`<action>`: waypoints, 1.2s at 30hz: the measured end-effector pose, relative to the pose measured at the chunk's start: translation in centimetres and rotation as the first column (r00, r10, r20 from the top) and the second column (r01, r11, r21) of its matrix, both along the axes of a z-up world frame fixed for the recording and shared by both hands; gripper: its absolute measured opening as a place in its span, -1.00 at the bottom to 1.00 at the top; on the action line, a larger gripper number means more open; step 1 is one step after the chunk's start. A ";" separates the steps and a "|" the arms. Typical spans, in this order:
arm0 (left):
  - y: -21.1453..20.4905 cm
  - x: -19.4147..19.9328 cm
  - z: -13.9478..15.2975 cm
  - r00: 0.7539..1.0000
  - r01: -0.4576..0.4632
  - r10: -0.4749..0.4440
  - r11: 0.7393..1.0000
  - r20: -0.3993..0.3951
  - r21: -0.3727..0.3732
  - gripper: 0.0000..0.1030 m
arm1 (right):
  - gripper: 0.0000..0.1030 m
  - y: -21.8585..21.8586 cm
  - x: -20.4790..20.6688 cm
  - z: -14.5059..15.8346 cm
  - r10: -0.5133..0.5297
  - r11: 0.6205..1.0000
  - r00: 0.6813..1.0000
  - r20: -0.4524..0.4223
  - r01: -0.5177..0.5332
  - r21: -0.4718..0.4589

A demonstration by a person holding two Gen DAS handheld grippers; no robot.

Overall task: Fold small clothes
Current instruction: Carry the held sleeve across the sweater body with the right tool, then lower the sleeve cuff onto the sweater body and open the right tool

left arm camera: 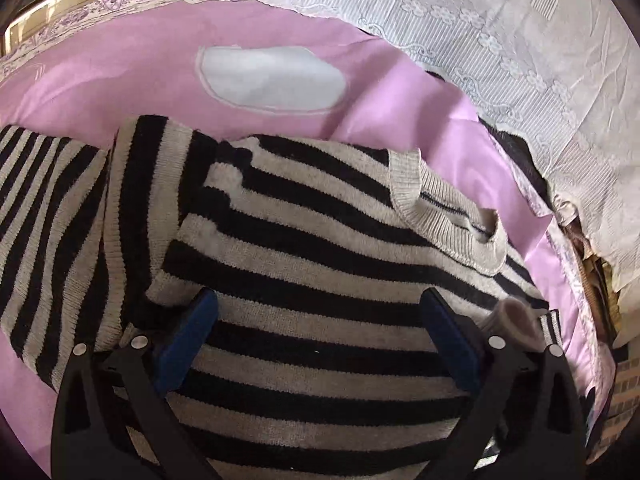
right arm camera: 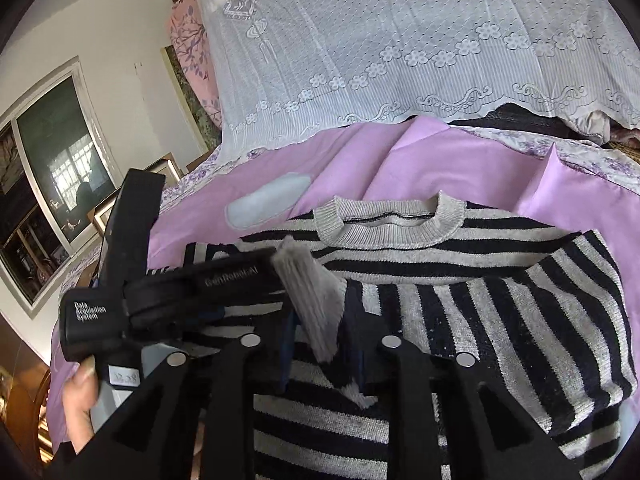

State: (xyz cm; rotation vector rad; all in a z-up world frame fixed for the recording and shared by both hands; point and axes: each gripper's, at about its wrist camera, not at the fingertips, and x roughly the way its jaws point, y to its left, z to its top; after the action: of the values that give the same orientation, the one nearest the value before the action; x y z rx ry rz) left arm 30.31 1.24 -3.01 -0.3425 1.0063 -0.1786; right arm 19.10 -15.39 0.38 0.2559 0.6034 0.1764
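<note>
Item: black-and-cream striped knit sweater (left arm camera: 320,248) with a ribbed cream crew collar (left arm camera: 448,224), lying on a pink satin bed cover (left arm camera: 120,64). One striped sleeve (left arm camera: 132,216) is folded across the body on the left of the left wrist view; in the right wrist view another striped panel (right arm camera: 520,320) lies folded over the chest below the collar.

Left claw (left arm camera: 318,344): blue-padded fingers (left arm camera: 188,344) spread wide apart, hovering just above the sweater's body, nothing between them.

Right claw (right arm camera: 324,344): fingers drawn close together, clamped on a ribbed grey-cream cuff (right arm camera: 312,300) (the cuff stands up between the pads, somewhat blurred). The same cuff shows beside the left claw's right finger (left arm camera: 516,316).

Also present: pale white oval patch (left arm camera: 272,76) on the bed cover, beyond the sweater; white lace curtain (right arm camera: 400,40) hanging behind the bed; black handle printed "Data Acquisition System" (right arm camera: 92,320) at the left of the right wrist view, a hand (right arm camera: 80,408) under it; framed window (right arm camera: 52,172) on the wall.
</note>
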 end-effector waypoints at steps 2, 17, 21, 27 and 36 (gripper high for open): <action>-0.1 -0.2 0.0 1.000 0.004 -0.004 1.000 -0.001 0.010 0.92 | -0.24 -0.1 -0.6 0.6 0.010 1.000 1.000 0.025 -0.010 -0.007; 0.6 -4.1 1.1 0.989 0.140 -0.146 0.960 -0.006 -0.242 0.91 | -0.43 -10.9 -6.0 1.5 -0.183 0.980 0.983 0.028 0.184 -0.070; 0.0 -4.6 1.8 0.989 0.147 -0.145 0.969 0.023 -0.199 0.91 | -0.48 -14.9 -6.8 -0.4 -0.231 0.973 0.972 -0.046 0.232 0.007; -1.5 -4.2 0.7 0.972 0.222 -0.233 0.943 -0.017 -0.248 0.91 | -0.50 -16.5 -6.3 -2.1 -0.238 0.965 0.966 -0.097 0.247 0.089; -5.6 -4.3 0.3 0.956 0.287 -0.287 0.958 0.058 0.010 0.04 | -0.54 -16.6 -4.6 -5.2 -0.213 0.964 0.955 -0.206 0.240 0.116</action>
State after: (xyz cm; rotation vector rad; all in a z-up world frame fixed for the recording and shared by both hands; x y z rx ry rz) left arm 25.99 -4.40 -2.75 -0.1871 0.9949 -0.4489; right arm 14.46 -32.01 -4.87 0.4798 0.7489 -0.0294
